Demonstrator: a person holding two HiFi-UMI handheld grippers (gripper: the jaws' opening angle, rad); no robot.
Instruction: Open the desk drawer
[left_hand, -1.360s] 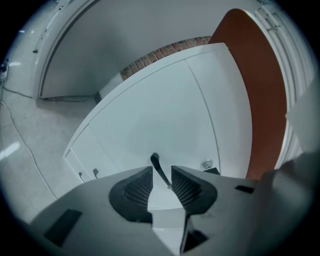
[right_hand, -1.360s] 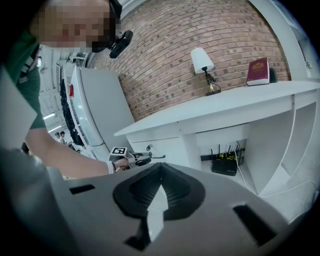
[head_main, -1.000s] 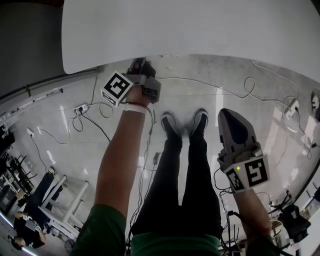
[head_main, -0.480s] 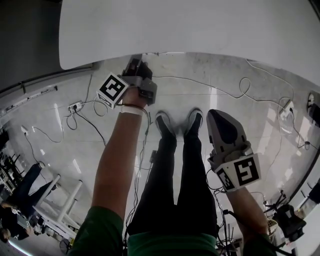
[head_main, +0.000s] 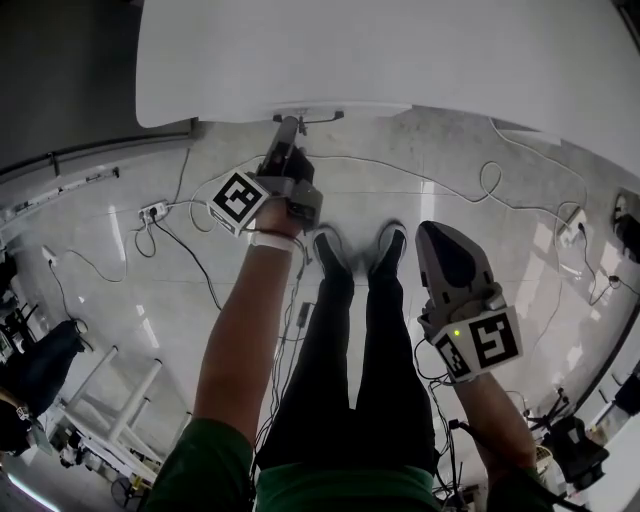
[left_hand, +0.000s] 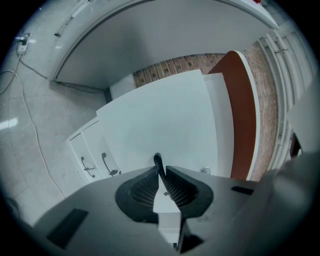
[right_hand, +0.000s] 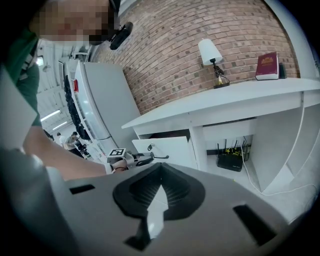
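Observation:
The white desk (head_main: 400, 50) fills the top of the head view. Its drawer front (head_main: 345, 106) pokes out just past the desk's edge, and in the right gripper view the drawer (right_hand: 167, 149) stands pulled out. My left gripper (head_main: 288, 128) is shut on the drawer's dark bar handle (head_main: 318, 116). In the left gripper view the handle (left_hand: 158, 161) sits pinched between the pads, with the white drawer front (left_hand: 160, 120) behind it. My right gripper (head_main: 445, 235) hangs by my right leg, shut and holding nothing, away from the desk.
Cables and a power strip (head_main: 155, 212) lie on the floor around my shoes (head_main: 360, 248). A low white cabinet (left_hand: 95, 162) with two handles stands beside the desk. A router (right_hand: 231, 161) sits under the desk; a lamp (right_hand: 212, 55) and a book (right_hand: 267, 65) stand on it.
My left gripper has drawn back from under the desk edge toward me with the handle, and the drawer front has slid out into sight. The right gripper barely moved.

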